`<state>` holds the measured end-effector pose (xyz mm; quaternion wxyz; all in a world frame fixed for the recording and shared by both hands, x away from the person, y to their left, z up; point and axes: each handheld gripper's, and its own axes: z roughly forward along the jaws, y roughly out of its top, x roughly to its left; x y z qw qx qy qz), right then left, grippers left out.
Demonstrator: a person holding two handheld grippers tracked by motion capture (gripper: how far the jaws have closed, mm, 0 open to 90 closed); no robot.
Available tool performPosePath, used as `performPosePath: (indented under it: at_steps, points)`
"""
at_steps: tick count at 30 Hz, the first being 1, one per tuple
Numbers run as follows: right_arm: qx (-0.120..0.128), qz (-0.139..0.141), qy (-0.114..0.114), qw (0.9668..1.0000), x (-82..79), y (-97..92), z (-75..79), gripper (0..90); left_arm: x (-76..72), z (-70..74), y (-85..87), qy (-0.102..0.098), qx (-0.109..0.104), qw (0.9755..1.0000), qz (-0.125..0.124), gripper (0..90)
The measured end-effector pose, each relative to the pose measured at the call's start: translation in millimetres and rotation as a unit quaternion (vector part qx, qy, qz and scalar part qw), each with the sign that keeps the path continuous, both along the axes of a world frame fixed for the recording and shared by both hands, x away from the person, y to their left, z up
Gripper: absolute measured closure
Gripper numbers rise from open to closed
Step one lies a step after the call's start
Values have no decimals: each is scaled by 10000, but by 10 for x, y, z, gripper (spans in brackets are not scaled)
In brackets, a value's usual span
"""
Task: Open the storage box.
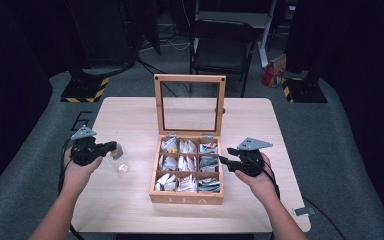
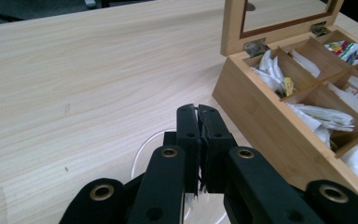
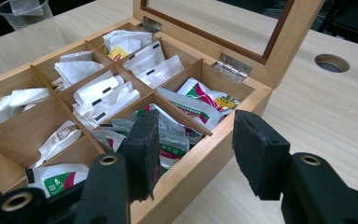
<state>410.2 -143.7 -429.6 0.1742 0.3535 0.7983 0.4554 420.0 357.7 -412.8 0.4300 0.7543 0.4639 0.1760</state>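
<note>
The left claw [image 1: 114, 146] is clenched on a small pale tea bag packet [image 1: 119, 150], pinched thin between its pads and held just above the clear plastic cup [image 1: 118, 161] that stands on the pale wooden table [image 1: 130, 205], left of the open wooden tea box [image 1: 186, 197]. The right claw [image 1: 222, 160] stands released, its jaws apart and holding nothing, just at the box's right wall beside the middle row. The box sits at the table's middle, its glass-paned lid [image 1: 189, 78] upright at the far side, its nine compartments filled with white and green-printed sachets [image 1: 186, 164]. Bare tabletop lies open to the left, right and near side of the box. Beyond the far edge are grey floor, a black folding chair [image 1: 222, 47] and dark stands with yellow-striped bases [image 1: 85, 90].
</note>
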Motion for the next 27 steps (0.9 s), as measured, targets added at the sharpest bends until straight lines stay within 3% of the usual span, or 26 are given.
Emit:
performPosePath:
  at_steps: [10, 20, 27]
  points:
    - [4, -3, 1, 10000, -1, 1, -1, 508, 27, -166, 10, 101, -16, 9999, 97, 879]
    - [2, -14, 19, 10000, -6, 3, -10, 508, 30, -232, -14, 224, 12, 9997, 122, 845]
    - [17, 2, -13, 10000, -5, -5, -2, 508, 16, -222, -10, 166, 42, 9998, 98, 804]
